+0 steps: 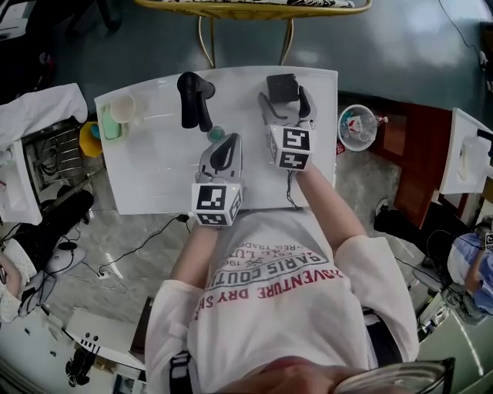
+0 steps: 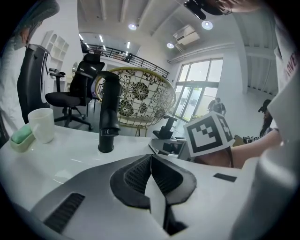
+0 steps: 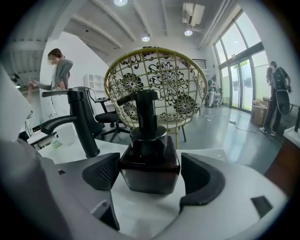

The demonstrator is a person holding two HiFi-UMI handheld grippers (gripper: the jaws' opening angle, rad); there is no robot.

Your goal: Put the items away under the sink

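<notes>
White counter [image 1: 154, 169]: your right gripper [image 3: 152, 178] straddles the soap bottle [image 3: 149, 161] at 12 o'clock, jaws wide (left gripper [image 2: 151, 173] closed, empty); squeeze off-centre and it may tip toward the tap [image 3: 82, 122] at 9 o'clock

chair [image 1: 231, 11] cut off above, bin [image 1: 340, 128] contents indistinct

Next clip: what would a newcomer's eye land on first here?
A dark pump bottle stands on the white counter between the open jaws of the right gripper, at the counter's far right. Left of it rises a black faucet, and the left gripper, jaws shut and empty, is over the counter's middle.
</notes>
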